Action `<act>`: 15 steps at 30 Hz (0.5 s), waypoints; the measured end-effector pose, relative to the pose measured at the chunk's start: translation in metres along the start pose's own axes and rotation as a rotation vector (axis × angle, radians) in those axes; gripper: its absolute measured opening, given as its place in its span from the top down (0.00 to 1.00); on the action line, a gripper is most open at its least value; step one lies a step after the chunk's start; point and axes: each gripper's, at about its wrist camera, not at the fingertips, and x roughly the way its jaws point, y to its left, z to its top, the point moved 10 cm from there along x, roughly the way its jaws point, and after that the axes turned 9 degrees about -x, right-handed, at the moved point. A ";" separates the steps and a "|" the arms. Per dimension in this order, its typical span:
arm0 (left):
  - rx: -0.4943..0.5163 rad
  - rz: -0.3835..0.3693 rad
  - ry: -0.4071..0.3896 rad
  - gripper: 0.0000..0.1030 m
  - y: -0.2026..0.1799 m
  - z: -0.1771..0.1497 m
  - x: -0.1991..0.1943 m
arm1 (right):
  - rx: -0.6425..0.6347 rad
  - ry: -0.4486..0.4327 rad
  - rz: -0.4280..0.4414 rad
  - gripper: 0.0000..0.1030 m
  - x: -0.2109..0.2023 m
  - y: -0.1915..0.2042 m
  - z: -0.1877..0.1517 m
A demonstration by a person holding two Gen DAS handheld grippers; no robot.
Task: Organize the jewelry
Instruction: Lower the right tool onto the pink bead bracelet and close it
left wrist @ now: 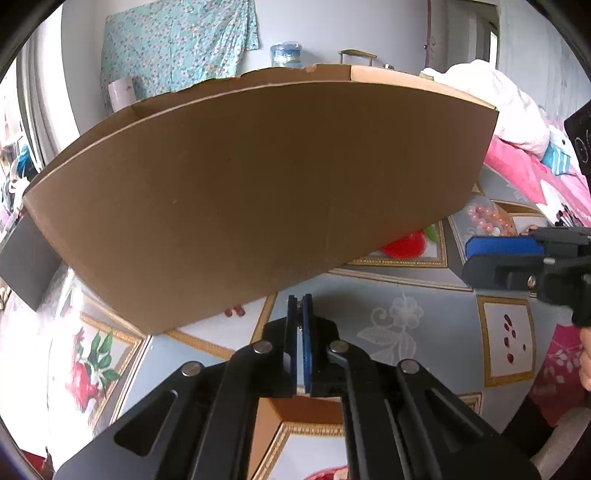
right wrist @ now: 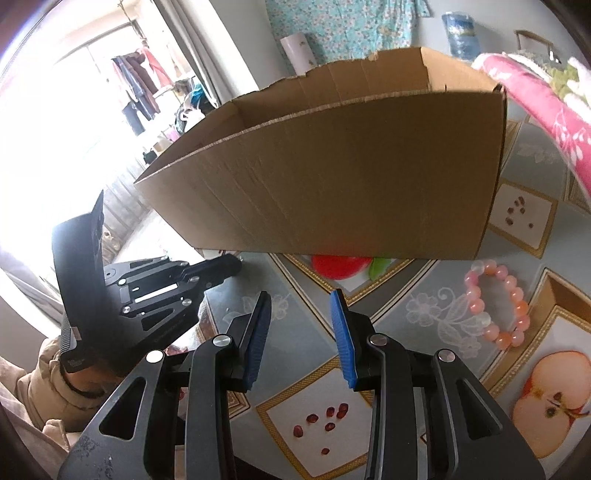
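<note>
A pink and orange bead bracelet point(right wrist: 496, 306) lies on the patterned tablecloth, right of my right gripper point(right wrist: 300, 299); the left wrist view shows only part of this bracelet point(left wrist: 484, 219) behind the box corner. My right gripper stands open, with nothing between its blue pads point(right wrist: 341, 332). My left gripper point(left wrist: 301, 301) is shut, pads pressed together with nothing visible between them, just in front of the open cardboard box point(left wrist: 258, 184). The box point(right wrist: 351, 184) stands upright beyond both grippers. I cannot see its floor.
The tablecloth point(right wrist: 424, 295) has fruit pictures in gold frames. A pink floral cloth point(right wrist: 535, 99) and white bedding point(left wrist: 498, 99) lie to the right. A pale cup point(right wrist: 297, 48) and a blue-wrapped jar point(right wrist: 460, 35) stand behind the box. A person's beige sleeve point(right wrist: 48, 376) is at lower left.
</note>
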 end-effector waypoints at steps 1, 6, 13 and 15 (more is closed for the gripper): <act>-0.010 -0.005 0.002 0.99 0.001 -0.002 -0.003 | -0.002 -0.005 -0.007 0.68 -0.004 0.000 -0.001; -0.066 -0.040 -0.008 0.99 0.008 -0.012 -0.021 | 0.012 -0.010 -0.049 0.68 -0.020 -0.009 -0.008; -0.123 -0.072 -0.035 0.99 0.016 -0.010 -0.033 | 0.058 -0.012 -0.175 0.67 -0.033 -0.039 -0.003; -0.131 -0.082 -0.051 0.99 0.017 -0.007 -0.037 | 0.067 -0.006 -0.221 0.67 -0.032 -0.051 0.005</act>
